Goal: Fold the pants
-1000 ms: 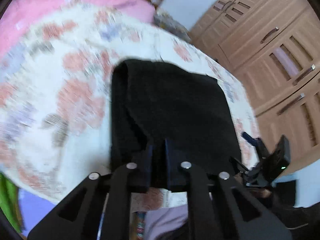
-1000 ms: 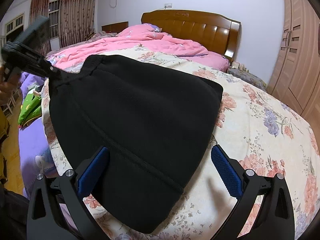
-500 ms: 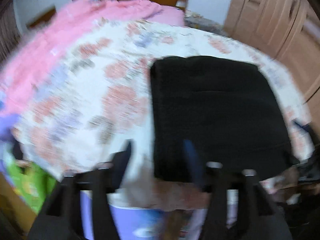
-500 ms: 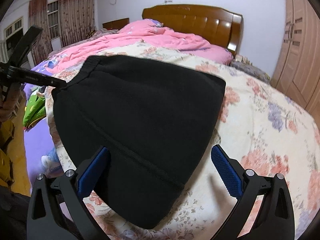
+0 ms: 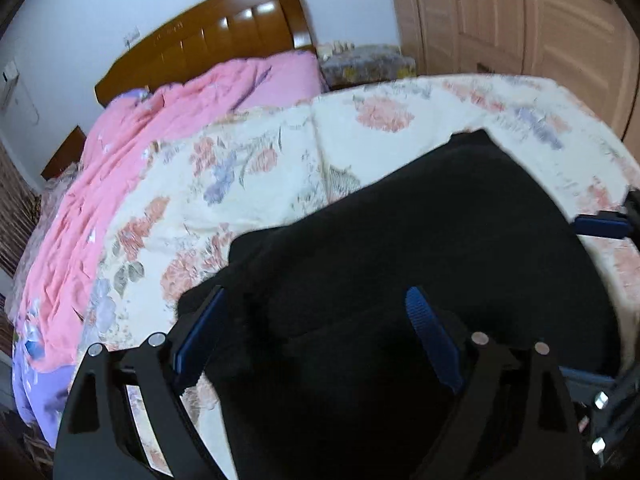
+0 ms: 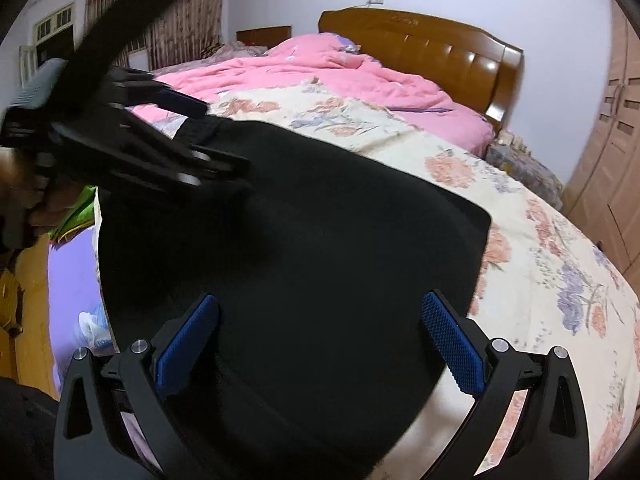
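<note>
We are holding the left gripper (image 5: pixel 316 336) low over the pants (image 5: pixel 420 280), its jaws spread wide with nothing between them; the blue pads (image 5: pixel 430 334) are sitting apart above the black cloth. In the right wrist view this gripper (image 6: pixel 192 136) is reaching in from the left at a slant, over the pants' far left corner, and our left hand (image 6: pixel 24 184) is showing blurred behind it. Whether its fingers are touching the cloth we cannot tell.

We are holding the right gripper (image 6: pixel 320 344) just above the near edge of the pants (image 6: pixel 300 260), pointing toward the headboard (image 6: pixel 432 52). Its jaws are also wide, empty, with blue pads (image 6: pixel 452 348) on either side of the cloth's near end. From the left wrist view only part of it (image 5: pixel 612 232) is showing at the right edge.

The pants are lying folded into a dark block on the floral quilt (image 6: pixel 540 240), near the foot corner of the bed. A pink blanket (image 5: pixel 120 184) is lying crumpled just beyond the quilt, toward the headboard (image 5: pixel 212 36). A wardrobe (image 5: pixel 500 20) is standing to the right.
</note>
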A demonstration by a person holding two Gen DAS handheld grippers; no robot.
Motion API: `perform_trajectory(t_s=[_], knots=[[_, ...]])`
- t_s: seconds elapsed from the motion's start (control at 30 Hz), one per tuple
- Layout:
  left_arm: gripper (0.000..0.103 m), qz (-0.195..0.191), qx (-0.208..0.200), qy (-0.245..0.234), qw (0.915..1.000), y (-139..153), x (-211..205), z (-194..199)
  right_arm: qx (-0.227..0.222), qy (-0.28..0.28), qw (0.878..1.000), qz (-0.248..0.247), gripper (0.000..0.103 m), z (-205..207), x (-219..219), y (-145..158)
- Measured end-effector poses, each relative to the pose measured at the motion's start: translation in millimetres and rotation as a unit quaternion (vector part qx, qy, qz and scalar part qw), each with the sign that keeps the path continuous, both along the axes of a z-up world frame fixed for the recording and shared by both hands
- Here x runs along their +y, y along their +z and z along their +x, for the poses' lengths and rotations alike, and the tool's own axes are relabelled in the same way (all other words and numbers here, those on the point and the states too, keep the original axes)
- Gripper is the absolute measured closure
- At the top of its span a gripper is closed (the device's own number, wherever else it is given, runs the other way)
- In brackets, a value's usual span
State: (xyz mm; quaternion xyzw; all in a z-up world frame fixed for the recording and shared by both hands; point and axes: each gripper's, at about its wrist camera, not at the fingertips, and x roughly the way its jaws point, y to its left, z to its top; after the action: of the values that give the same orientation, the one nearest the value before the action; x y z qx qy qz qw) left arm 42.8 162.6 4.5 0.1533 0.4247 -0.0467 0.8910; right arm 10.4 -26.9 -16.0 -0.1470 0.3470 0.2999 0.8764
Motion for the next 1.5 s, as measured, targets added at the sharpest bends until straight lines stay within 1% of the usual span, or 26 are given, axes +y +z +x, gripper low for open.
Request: perform_trajectory(t_s=[0.1,0.17,0.27,0.37,0.5,0.67,0.73,0.83,1.0,1.07,1.1,1.2,1.27,1.33,1.37,1.4,1.43,1.5], knots=[[0.013,-0.015,0.024,0.013,0.9995,-21.8,14.0,9.7,0.036,-0.001,0.999,0.035,0.005,8.2,-12.6,-6.3],[0.012,-0.023,0.029,0.016,0.9992,-29.3,20.1,7.1,0.044,0.002,0.998,0.050,0.005,9.0,-18.9,-9.6],[0.010,-0.030,0.031,0.021,0.9989,-34.3,26.7,3.9,0.047,0.006,0.997,0.058,0.005,6.8,-21.5,-11.7],[0.008,-0.045,0.034,0.026,0.9981,-37.3,32.9,3.3,0.053,0.010,0.997,0.054,0.005,8.3,-22.1,-9.9],[0.007,-0.044,0.033,0.026,0.9981,-38.2,33.7,3.6,0.056,0.017,0.997,0.049,0.005,10.1,-21.6,-9.9],[0.001,-0.065,0.032,0.032,0.9969,-44.5,42.7,2.3,0.059,0.024,0.995,0.071,0.004,9.6,-27.8,-16.9],[0.001,-0.073,0.031,0.034,0.9963,-45.9,44.3,1.9,0.054,0.024,0.995,0.076,0.004,7.4,-28.8,-18.3],[0.001,-0.072,0.028,0.035,0.9964,-47.6,43.4,1.5,0.056,0.022,0.994,0.088,0.004,7.3,-31.1,-20.7],[0.001,-0.080,0.025,0.036,0.9959,-48.6,43.9,1.2,0.071,0.018,0.995,0.065,0.004,11.3,-26.1,-10.7],[0.001,-0.080,0.025,0.036,0.9958,-48.9,44.1,1.5,0.055,0.023,0.997,0.048,0.005,13.5,-21.8,0.3],[0.001,-0.081,0.025,0.036,0.9958,-49.0,44.2,1.4,0.038,0.023,0.998,0.043,0.005,18.0,-20.4,7.0],[0.001,-0.081,0.025,0.037,0.9957,-48.9,44.3,1.7,0.023,0.020,0.999,0.044,0.005,39.6,-18.0,16.6],[0.001,-0.081,0.025,0.036,0.9957,-49.1,44.9,1.6,0.014,0.022,0.999,0.042,0.005,61.0,-12.8,14.8],[0.001,-0.082,0.025,0.036,0.9957,-49.1,45.0,1.7,0.024,0.006,0.999,0.020,0.005,86.5,-8.6,-0.4],[0.001,-0.082,0.024,0.036,0.9957,-49.0,44.9,1.7,0.038,-0.001,0.999,0.016,0.005,96.8,-9.0,-8.4],[0.001,-0.082,0.024,0.036,0.9957,-49.0,45.0,1.8,0.064,-0.004,0.997,0.040,0.005,105.7,-14.6,-13.6],[0.001,-0.082,0.024,0.035,0.9957,-48.8,45.0,2.2,0.071,-0.016,0.996,0.056,0.005,106.8,-20.1,-11.9],[0.001,-0.080,0.022,0.035,0.9959,-47.6,44.6,0.4,0.057,-0.050,0.996,0.054,0.005,97.3,-27.2,-2.0]])
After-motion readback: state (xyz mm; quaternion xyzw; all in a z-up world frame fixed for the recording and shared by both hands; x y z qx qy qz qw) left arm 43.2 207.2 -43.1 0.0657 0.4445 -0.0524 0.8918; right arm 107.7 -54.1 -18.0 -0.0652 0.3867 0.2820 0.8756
